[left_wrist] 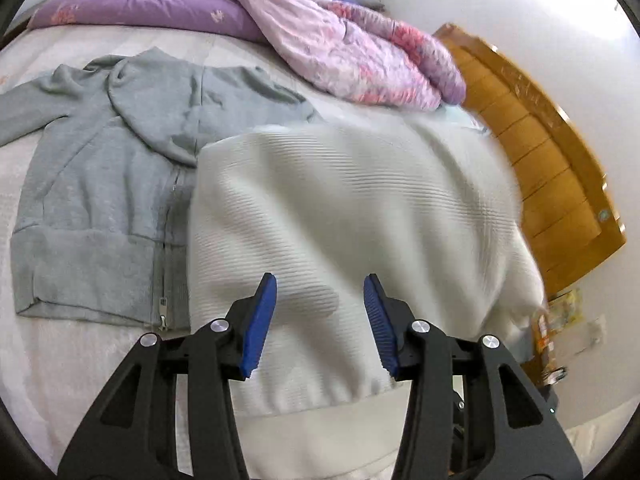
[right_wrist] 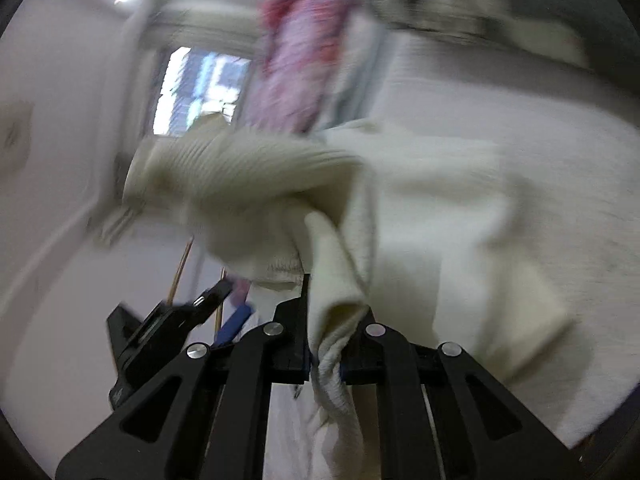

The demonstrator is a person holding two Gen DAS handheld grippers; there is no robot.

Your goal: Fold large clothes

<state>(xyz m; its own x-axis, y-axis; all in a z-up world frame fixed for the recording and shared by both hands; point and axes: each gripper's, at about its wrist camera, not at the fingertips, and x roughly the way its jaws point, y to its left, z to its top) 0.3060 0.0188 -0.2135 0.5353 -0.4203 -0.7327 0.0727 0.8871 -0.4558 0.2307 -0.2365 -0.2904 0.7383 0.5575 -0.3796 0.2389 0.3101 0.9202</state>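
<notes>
The white ribbed sweater [left_wrist: 352, 208] fills the frame's centre beside our gray zip hoodie [left_wrist: 108, 200]; our left gripper [left_wrist: 320, 320] gapes empty above it, our right gripper [right_wrist: 326, 344] pinches its bunched edge.

Black tongs [left_wrist: 320, 320] — blue ribbed pads, silver screws
</notes>
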